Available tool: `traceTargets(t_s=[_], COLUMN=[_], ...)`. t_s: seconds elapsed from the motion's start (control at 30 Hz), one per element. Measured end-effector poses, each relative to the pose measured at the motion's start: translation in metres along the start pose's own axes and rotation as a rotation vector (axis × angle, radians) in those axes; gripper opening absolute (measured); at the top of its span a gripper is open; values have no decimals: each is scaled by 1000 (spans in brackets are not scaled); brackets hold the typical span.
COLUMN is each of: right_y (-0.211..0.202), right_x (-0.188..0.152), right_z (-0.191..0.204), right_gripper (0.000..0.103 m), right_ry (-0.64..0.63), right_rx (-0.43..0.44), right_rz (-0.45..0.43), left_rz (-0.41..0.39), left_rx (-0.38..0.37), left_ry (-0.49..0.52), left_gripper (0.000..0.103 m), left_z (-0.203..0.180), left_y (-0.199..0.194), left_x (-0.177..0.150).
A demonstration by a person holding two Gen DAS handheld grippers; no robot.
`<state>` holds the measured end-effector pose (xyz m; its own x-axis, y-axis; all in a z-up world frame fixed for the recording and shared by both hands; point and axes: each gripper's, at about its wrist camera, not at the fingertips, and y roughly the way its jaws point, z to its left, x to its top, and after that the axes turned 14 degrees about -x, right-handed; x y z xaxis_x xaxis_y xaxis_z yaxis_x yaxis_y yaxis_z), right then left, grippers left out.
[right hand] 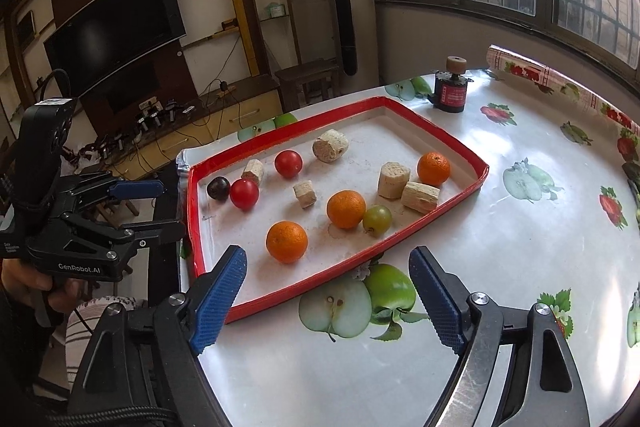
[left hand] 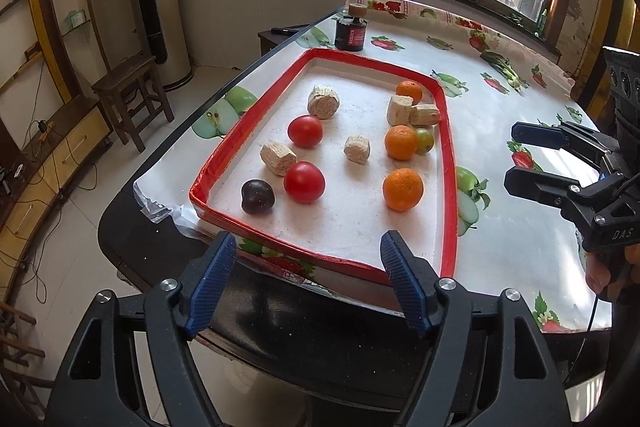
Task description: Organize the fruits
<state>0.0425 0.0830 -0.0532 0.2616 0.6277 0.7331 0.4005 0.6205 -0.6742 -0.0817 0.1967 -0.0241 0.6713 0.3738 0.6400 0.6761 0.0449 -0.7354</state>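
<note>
Hovering wide apart, both empty, left gripper (left hand: 308, 255) and right gripper (right hand: 328, 267) (near the tray (left hand: 448, 163)).

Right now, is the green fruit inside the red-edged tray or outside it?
Inside. The green fruit lies on the tray's white floor, within the red rim, touching an orange.

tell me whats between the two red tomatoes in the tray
One tan cork-like cylinder lies between the two red tomatoes, slightly to their left, in the left wrist view. The right wrist view shows it there too.
</note>
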Motion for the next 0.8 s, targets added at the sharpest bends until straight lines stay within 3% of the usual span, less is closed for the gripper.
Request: traceTargets(t_s=[0.33, 0.47, 0.6, 0.8], right_y=[-16, -21, -33, -60], right_x=[-17, -21, -18, -6], right_z=[-2, -5, -6, -3], right_gripper=[90, 90, 90, 100], right_ry=[-62, -76, -86, -147], right_rx=[10, 8, 26, 8], right_rz=[-33, -44, -73, -143], left_rz=[-83, -139, -161, -212], left_rx=[36, 55, 81, 99], left_ry=[38, 75, 122, 158], left_gripper=[75, 84, 84, 84], left_z=[-8, -17, -28, -40], left_y=[-27, -43, -55, -73], left_x=[-6, -3, 1, 7])
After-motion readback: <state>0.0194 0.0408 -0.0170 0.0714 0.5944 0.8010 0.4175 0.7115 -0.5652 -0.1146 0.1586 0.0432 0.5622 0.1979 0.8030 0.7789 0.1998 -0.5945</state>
